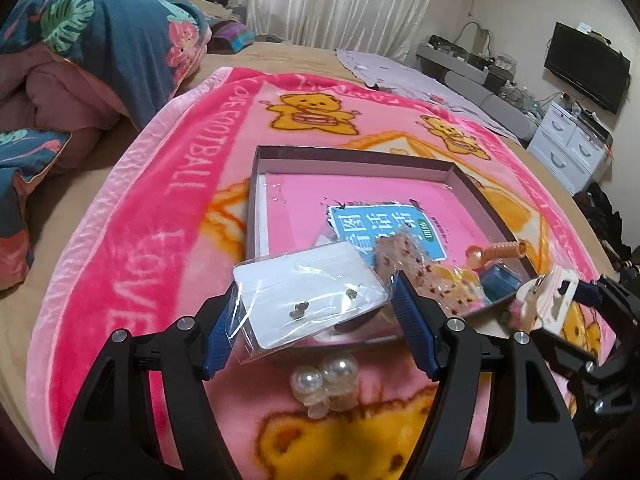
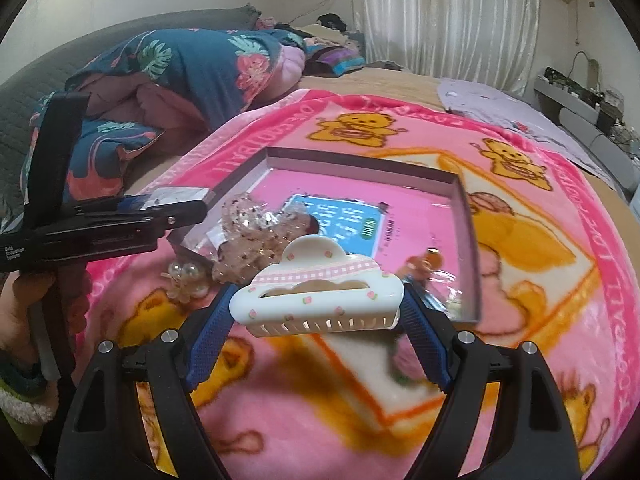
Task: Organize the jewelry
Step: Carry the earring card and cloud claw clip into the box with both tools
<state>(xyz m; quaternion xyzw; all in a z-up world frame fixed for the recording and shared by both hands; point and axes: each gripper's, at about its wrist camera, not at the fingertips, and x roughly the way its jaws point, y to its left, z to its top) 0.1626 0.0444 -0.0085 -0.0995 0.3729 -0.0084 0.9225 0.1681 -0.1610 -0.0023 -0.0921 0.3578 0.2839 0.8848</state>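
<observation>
My left gripper (image 1: 316, 300) is shut on a white earring card in a clear bag (image 1: 308, 292), held just above the near edge of the shallow box (image 1: 352, 160). My right gripper (image 2: 320, 304) is shut on a white cloud-shaped hair claw (image 2: 316, 296), held above the blanket in front of the box (image 2: 360, 164). In the box lie a sparkly pink scrunchie (image 1: 416, 264), an orange hair clip (image 1: 500, 250) and a blue item (image 1: 500, 280). A pearl hair tie (image 1: 326, 380) lies on the blanket before the box; it also shows in the right wrist view (image 2: 186, 280).
The box sits on a pink bear-print blanket (image 1: 168, 216) spread over a bed. A folded floral quilt (image 1: 80, 60) lies at the far left. A TV (image 1: 586, 68) and white drawers (image 1: 568, 148) stand at the right. My left gripper shows at the left in the right wrist view (image 2: 176, 204).
</observation>
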